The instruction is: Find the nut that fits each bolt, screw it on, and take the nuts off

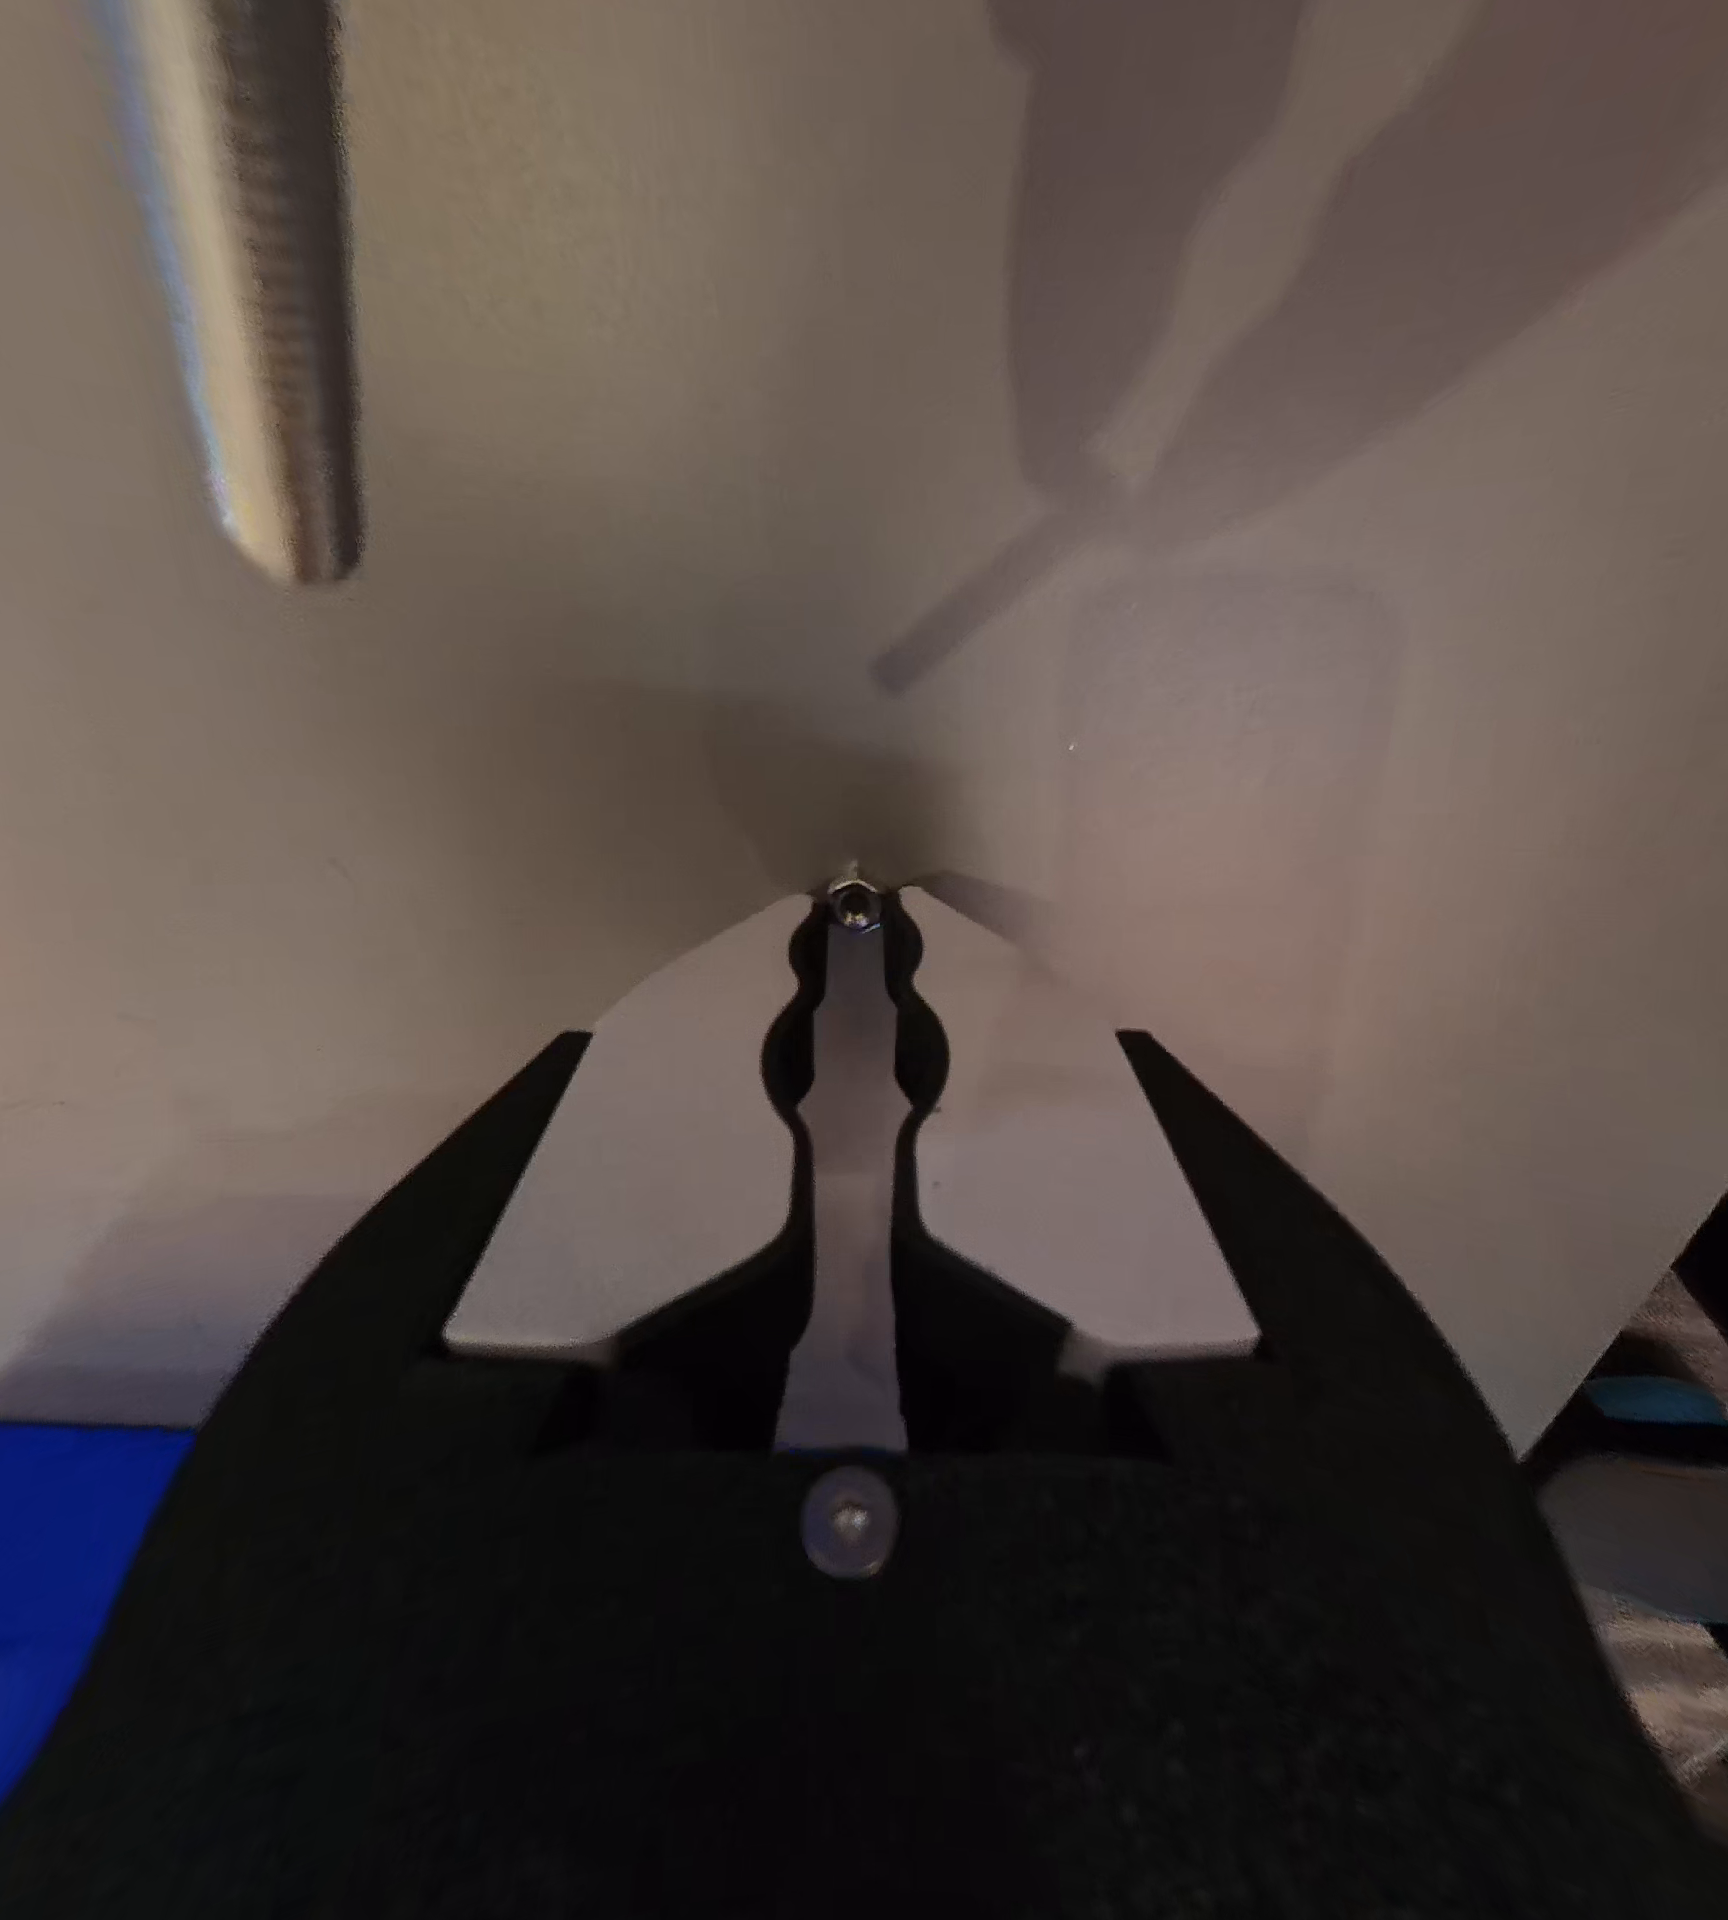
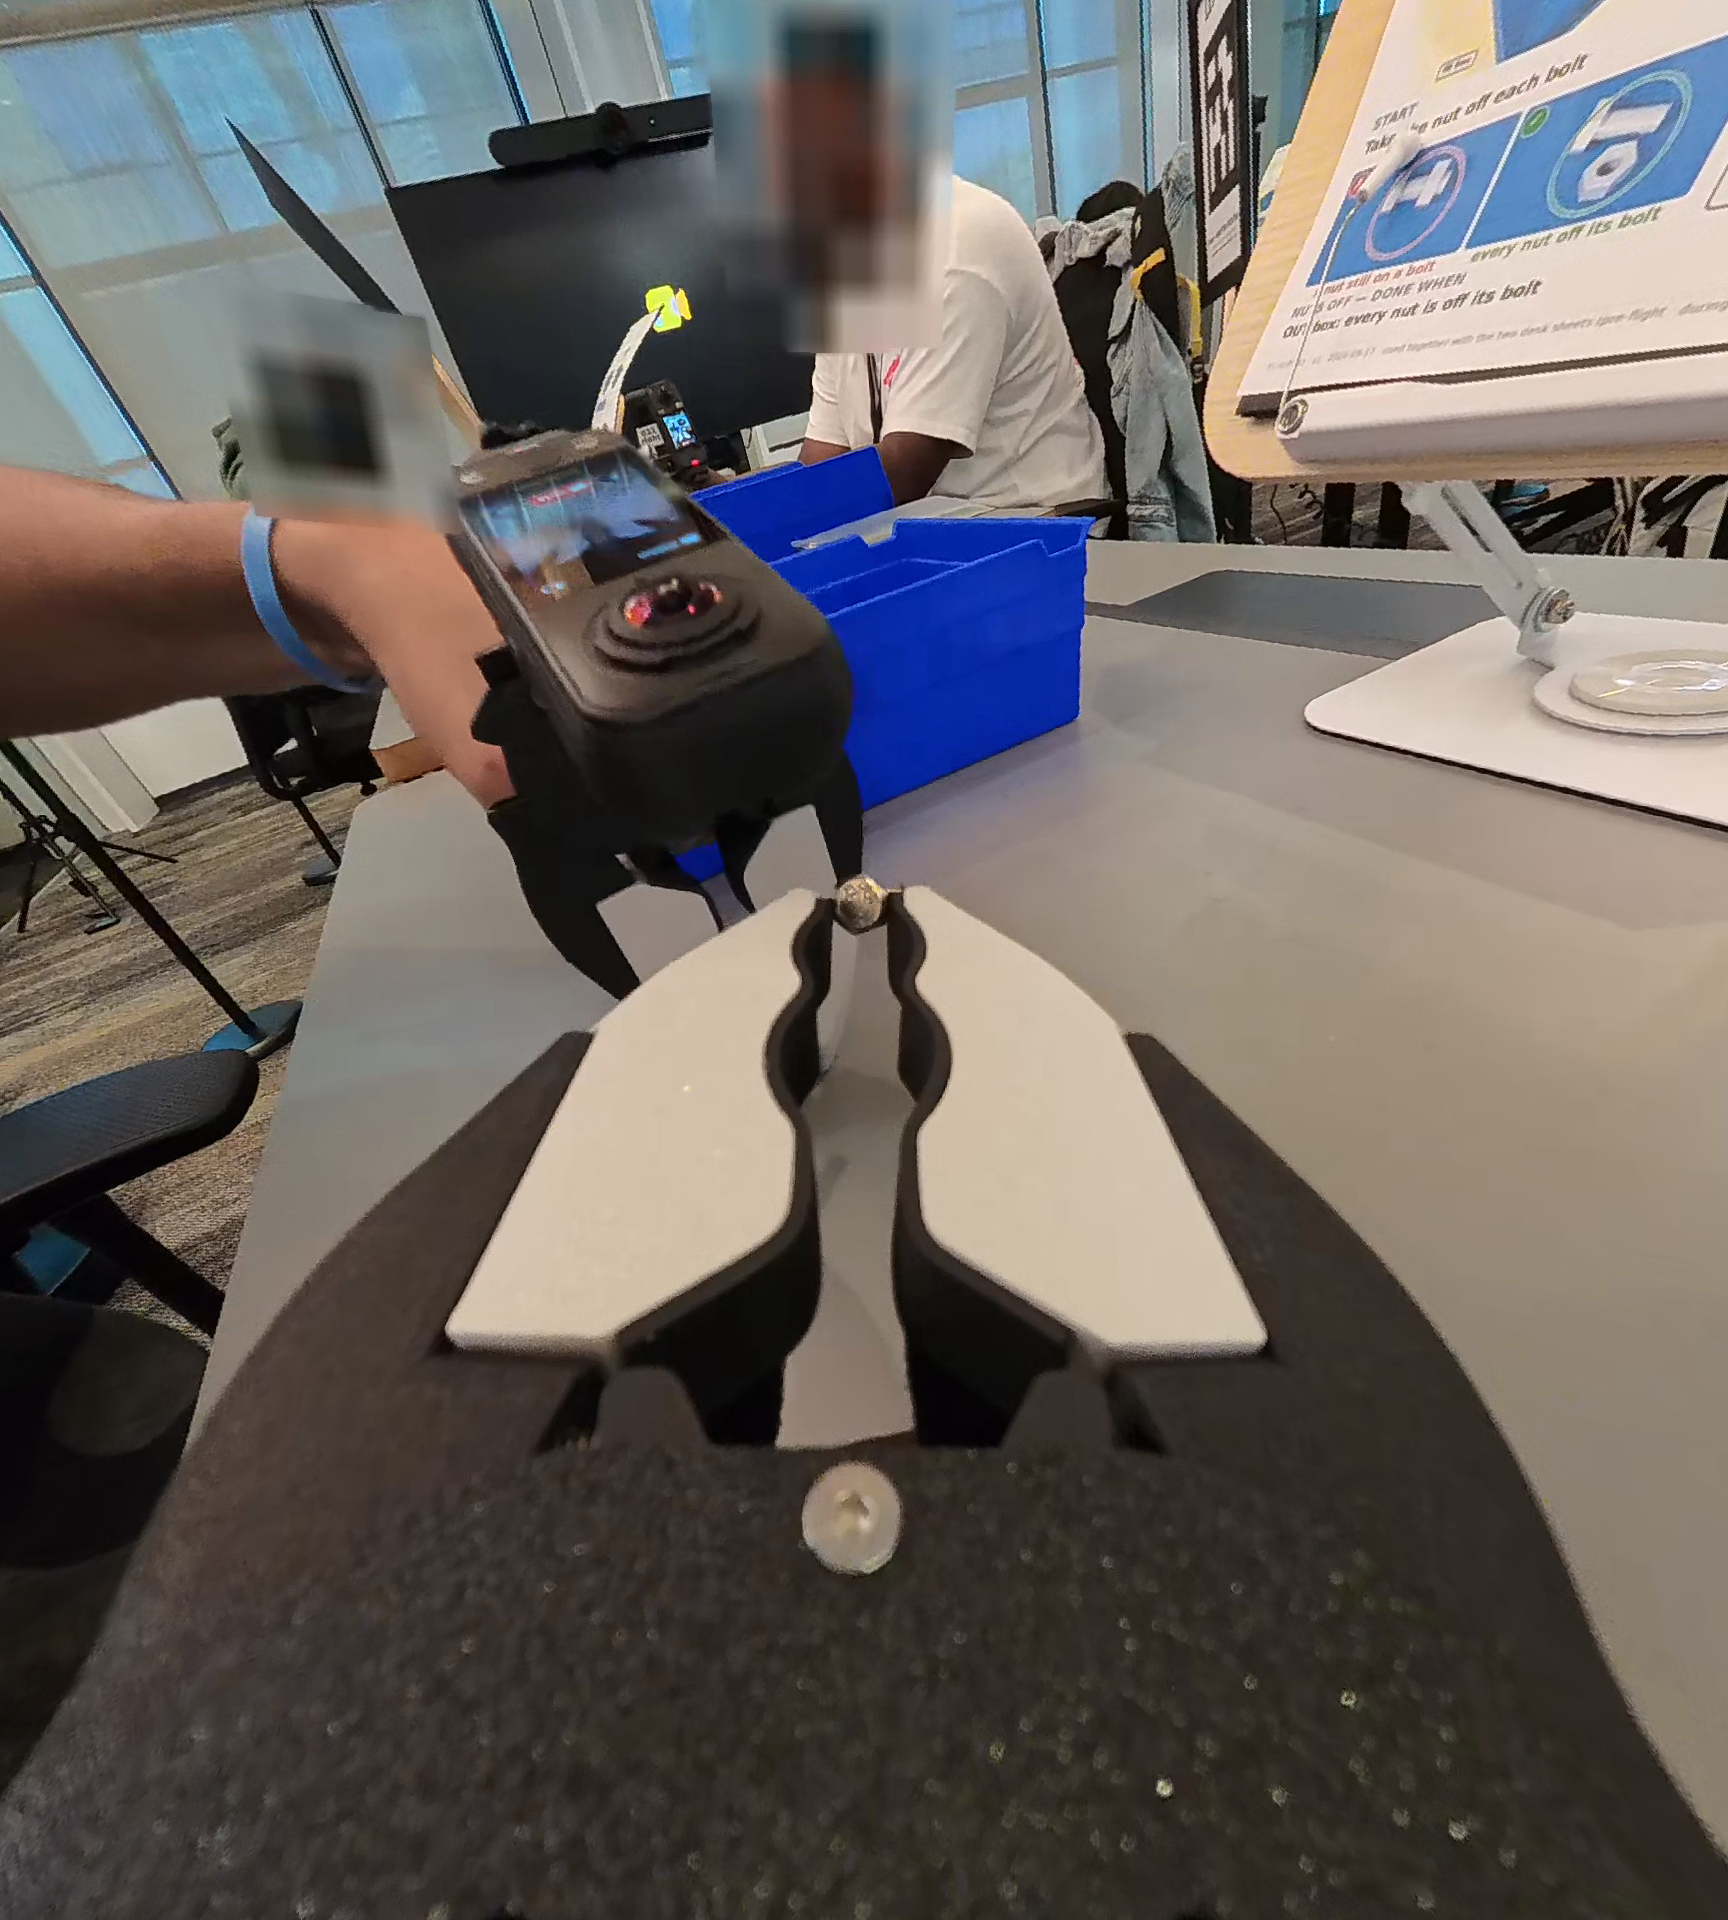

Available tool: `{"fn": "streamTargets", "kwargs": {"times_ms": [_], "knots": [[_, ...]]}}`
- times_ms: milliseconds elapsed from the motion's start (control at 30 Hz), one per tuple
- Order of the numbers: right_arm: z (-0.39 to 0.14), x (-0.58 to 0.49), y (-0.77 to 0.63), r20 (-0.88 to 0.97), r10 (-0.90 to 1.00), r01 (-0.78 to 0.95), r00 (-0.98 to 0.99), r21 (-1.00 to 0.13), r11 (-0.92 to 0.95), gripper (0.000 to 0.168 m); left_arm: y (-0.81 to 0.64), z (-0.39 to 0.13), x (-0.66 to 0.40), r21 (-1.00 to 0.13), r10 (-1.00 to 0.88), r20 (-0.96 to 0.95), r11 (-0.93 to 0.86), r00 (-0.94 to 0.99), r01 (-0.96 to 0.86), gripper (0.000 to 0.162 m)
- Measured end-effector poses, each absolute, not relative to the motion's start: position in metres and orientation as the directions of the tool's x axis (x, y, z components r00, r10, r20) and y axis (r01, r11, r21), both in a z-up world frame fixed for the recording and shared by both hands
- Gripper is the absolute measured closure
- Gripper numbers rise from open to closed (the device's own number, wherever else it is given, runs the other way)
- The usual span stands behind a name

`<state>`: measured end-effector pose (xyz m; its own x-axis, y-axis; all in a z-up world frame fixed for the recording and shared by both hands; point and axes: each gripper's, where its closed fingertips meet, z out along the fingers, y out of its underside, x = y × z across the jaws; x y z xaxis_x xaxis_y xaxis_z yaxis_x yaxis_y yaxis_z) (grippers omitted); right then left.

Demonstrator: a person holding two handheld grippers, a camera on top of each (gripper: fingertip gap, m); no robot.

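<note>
My left gripper [image 1: 855,914] points down at the grey table [image 1: 527,748] and is shut on a small silver nut [image 1: 855,906] at its fingertips, just above the surface. A blurred threaded bolt shaft [image 1: 262,312] shows at the upper left of the left wrist view. My right gripper [image 2: 860,914] is shut on the silver bolt [image 2: 860,900], of which only the round end shows between the tips. The left gripper [image 2: 720,904], held by a hand, hangs just beyond the bolt in the right wrist view. Nut and bolt are apart.
A blue bin [image 2: 953,644] stands behind the left gripper and shows at the lower left of the left wrist view [image 1: 29,1558]. A white stand [image 2: 1462,727] with an instruction sheet is at the right. A person sits beyond the table [image 2: 1307,1039]. A black chair [image 2: 60,1143] is left of it. Spacing between my two grippers at the tips: around 15 cm.
</note>
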<state>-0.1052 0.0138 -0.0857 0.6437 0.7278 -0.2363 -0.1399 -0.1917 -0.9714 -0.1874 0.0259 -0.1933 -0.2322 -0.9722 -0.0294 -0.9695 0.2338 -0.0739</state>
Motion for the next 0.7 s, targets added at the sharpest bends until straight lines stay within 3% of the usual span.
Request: {"fn": "streamTargets", "kwargs": {"times_ms": [67, 133, 200, 267, 433, 533, 700], "knots": [[-0.084, -0.104, 0.013, -0.241, 0.729, -0.150, 0.641, -0.970, -0.189, 0.158, 0.030, -0.182, -0.175, -0.197, -0.989, -0.057, 0.146, -0.138, -0.970, 0.152], [-0.078, -0.099, 0.014, -0.250, 0.723, -0.183, 0.644, -0.968, -0.172, 0.158, 0.029, -0.152, -0.155, -0.426, -0.999, 0.039, -0.037, 0.023, -0.904, 0.153], [-0.066, -0.095, 0.011, -0.300, 0.743, -0.273, 0.598, -0.948, -0.163, 0.158, 0.029, -0.116, -0.140, -0.631, -0.967, 0.216, -0.244, 0.135, -0.736, 0.152], [-0.051, -0.091, 0.005, -0.338, 0.781, -0.364, 0.525, -0.919, -0.153, 0.158, 0.022, -0.079, -0.131, -0.754, -0.896, 0.435, -0.419, 0.094, -0.507, 0.153], [-0.031, -0.093, -0.005, -0.344, 0.854, -0.445, 0.390, -0.883, -0.152, 0.159, 0.009, -0.040, -0.135, -0.709, -0.674, 0.706, -0.674, -0.217, -0.210, 0.153], [-0.028, -0.103, -0.009, -0.301, 0.880, -0.409, 0.367, -0.902, -0.137, 0.159, -0.002, -0.027, -0.139, -0.674, -0.578, 0.717, -0.717, -0.390, -0.176, 0.153], [-0.024, -0.108, -0.016, -0.285, 0.903, -0.425, 0.323, -0.896, -0.131, 0.159, -0.013, -0.034, -0.138, -0.686, -0.563, 0.707, -0.693, -0.428, -0.221, 0.153]]}}
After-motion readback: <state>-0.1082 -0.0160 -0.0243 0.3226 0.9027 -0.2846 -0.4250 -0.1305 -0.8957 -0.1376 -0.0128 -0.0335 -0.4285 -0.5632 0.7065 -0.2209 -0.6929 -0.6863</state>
